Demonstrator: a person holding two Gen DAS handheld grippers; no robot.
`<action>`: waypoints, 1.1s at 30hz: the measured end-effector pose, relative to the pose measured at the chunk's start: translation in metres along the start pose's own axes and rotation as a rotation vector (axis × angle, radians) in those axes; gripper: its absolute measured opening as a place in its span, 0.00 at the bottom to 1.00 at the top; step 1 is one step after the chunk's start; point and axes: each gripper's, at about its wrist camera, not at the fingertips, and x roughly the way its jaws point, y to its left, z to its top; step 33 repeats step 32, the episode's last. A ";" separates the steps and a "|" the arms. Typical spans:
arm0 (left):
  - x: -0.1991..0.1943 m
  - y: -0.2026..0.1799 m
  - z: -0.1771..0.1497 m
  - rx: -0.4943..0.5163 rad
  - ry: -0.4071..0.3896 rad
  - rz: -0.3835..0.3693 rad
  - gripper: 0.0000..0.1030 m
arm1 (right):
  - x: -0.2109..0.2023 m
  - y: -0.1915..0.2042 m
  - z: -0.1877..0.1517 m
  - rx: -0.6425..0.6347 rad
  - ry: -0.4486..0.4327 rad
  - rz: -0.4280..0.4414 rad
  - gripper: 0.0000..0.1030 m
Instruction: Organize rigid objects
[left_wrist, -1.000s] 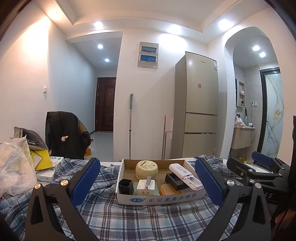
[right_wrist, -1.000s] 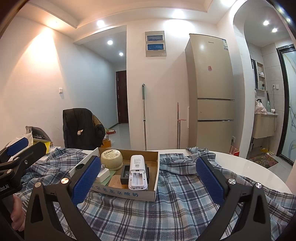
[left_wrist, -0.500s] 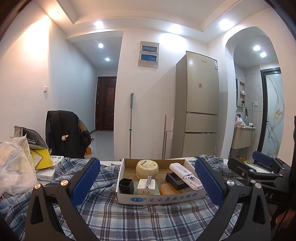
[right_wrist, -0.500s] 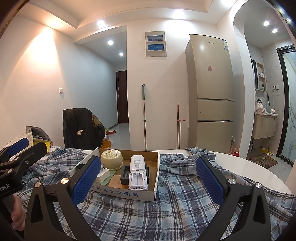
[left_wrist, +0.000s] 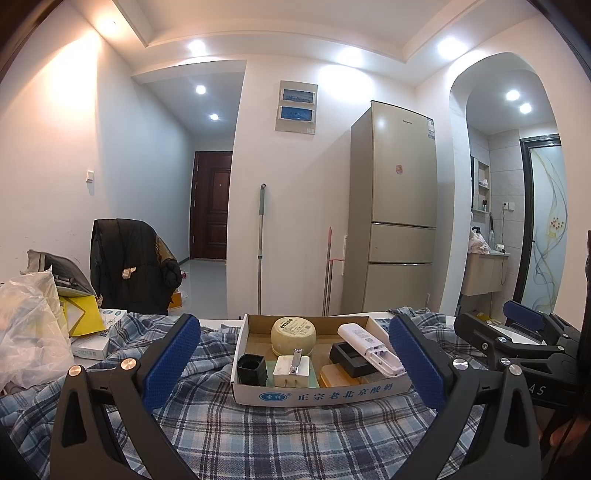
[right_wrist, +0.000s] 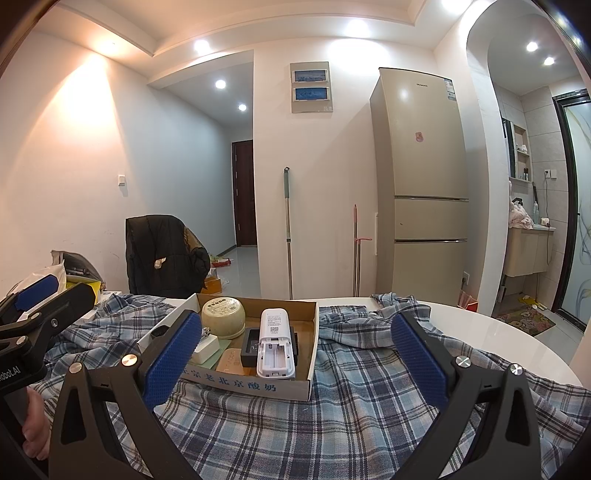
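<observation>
A shallow cardboard box (left_wrist: 317, 395) (right_wrist: 258, 386) rests on a plaid cloth. Inside it sit a round cream tin (left_wrist: 293, 334) (right_wrist: 223, 316), a white remote (left_wrist: 371, 349) (right_wrist: 276, 341) lying across a black tray (left_wrist: 347, 360), a white plug adapter (left_wrist: 291, 369) (right_wrist: 202, 349), a small black cup (left_wrist: 251, 367) and a tan block (left_wrist: 338, 376) (right_wrist: 229, 361). My left gripper (left_wrist: 295, 363) is open just short of the box's front, nothing between its fingers. My right gripper (right_wrist: 295, 363) is open too, with the box near its left finger.
The plaid cloth (right_wrist: 332, 417) covers a round white table (right_wrist: 498, 343). At the left lie a plastic bag (left_wrist: 29, 332), a yellow packet and white boxes (left_wrist: 92, 343). A chair with a black jacket (left_wrist: 129, 266) stands behind. A hand (right_wrist: 35, 428) grips the left tool.
</observation>
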 end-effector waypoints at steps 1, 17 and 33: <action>0.000 0.000 0.000 0.000 0.000 0.000 1.00 | 0.000 0.000 0.000 0.000 -0.001 0.000 0.99; 0.000 0.000 0.001 0.000 0.000 0.000 1.00 | 0.000 0.000 0.000 -0.001 -0.002 -0.001 0.99; 0.000 0.000 0.002 -0.002 0.001 0.000 1.00 | -0.001 0.000 0.001 -0.002 -0.008 -0.004 0.99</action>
